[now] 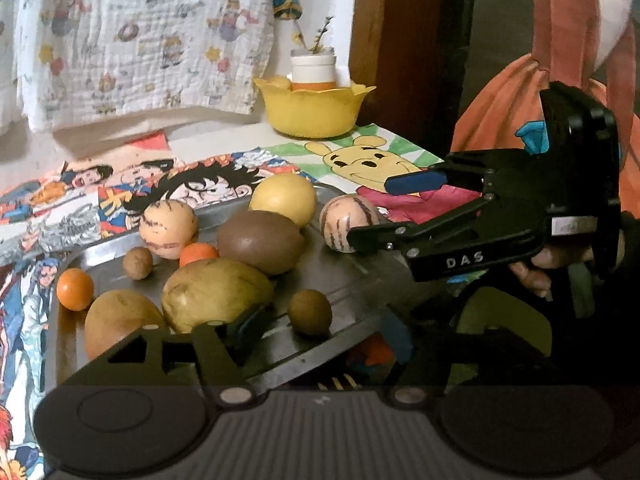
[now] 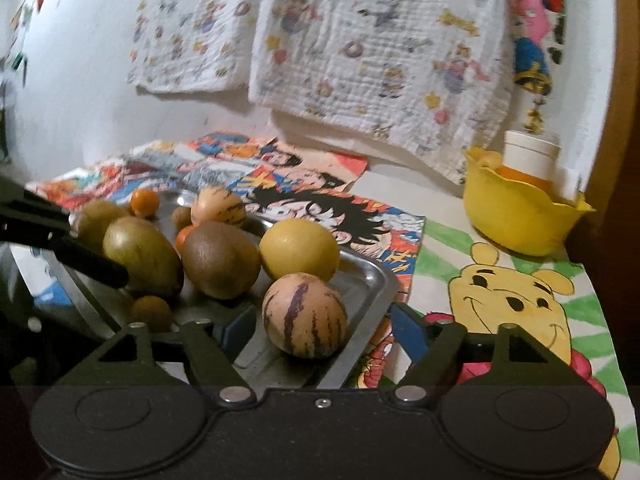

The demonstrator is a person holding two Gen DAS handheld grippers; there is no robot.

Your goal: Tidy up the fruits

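Observation:
A metal tray (image 1: 344, 280) (image 2: 372, 280) holds several fruits: a yellow lemon (image 1: 283, 198) (image 2: 299, 249), a brown kiwi (image 1: 260, 242) (image 2: 220, 258), two striped pepino melons (image 1: 168, 224) (image 1: 345, 222), a green-yellow mango (image 1: 216, 294) (image 2: 142, 254), small oranges (image 1: 75, 289) and small brown fruits (image 1: 310, 312). My right gripper (image 2: 320, 326) (image 1: 372, 210) is open, its fingers on either side of the near striped melon (image 2: 305, 316), not touching it. My left gripper (image 1: 320, 334) is open over the tray's near edge, empty.
A yellow bowl (image 1: 314, 110) (image 2: 516, 216) with a white and orange jar stands at the back right. Cartoon posters, one with a yellow bear (image 2: 516, 296), cover the table. Printed cloths hang on the wall behind. An orange cloth (image 1: 520, 92) hangs at the right.

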